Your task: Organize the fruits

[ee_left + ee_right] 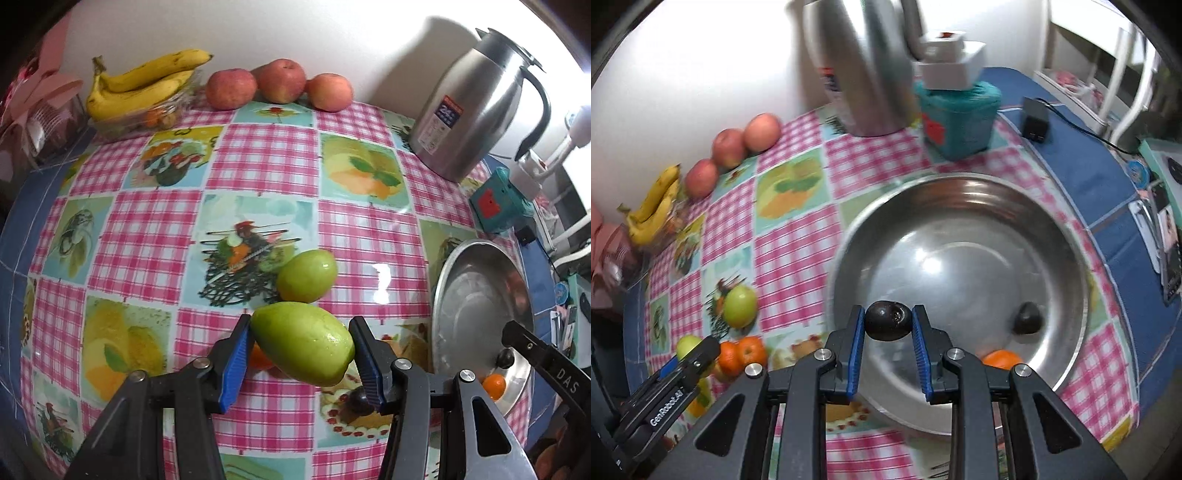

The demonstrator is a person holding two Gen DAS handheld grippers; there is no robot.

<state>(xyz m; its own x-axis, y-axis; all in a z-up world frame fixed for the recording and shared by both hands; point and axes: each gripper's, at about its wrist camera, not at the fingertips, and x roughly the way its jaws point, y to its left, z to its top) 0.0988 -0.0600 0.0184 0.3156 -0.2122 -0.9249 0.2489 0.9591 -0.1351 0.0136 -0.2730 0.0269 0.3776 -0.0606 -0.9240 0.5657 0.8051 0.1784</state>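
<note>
Left tongs [301, 350]: blue ribbed pads pinching an oval green fruit [303, 341] crosswise, fruit held clear above the pink-checked fruit-print tablecloth [266, 155]. Second rounder green fruit [307, 276] lies on the cloth just ahead of these tongs, apart from the held one. Small orange citrus [258, 357] peeks out beneath the held fruit, beside the left pad.

Right tongs [888, 323]: pads closed on a small dark round fruit [887, 320], held over the near part of the wide stainless steel basin [960, 192]. Inside the basin, to the right of these tongs: another dark fruit [1028, 318] and an orange citrus [1001, 359] near the front wall, the two apart.

Left of the right tongs, on the cloth: two orange citrus [742, 354] touching, with the left tongs' tip just beside them.

Far ahead of the left tongs, by the white wall: three reddish apples [275, 81] in a row, yellow banana bunch [144, 83] atop a clear container. Ahead-right: steel kettle with black handle [476, 107], teal box [498, 201] next to it.
</note>
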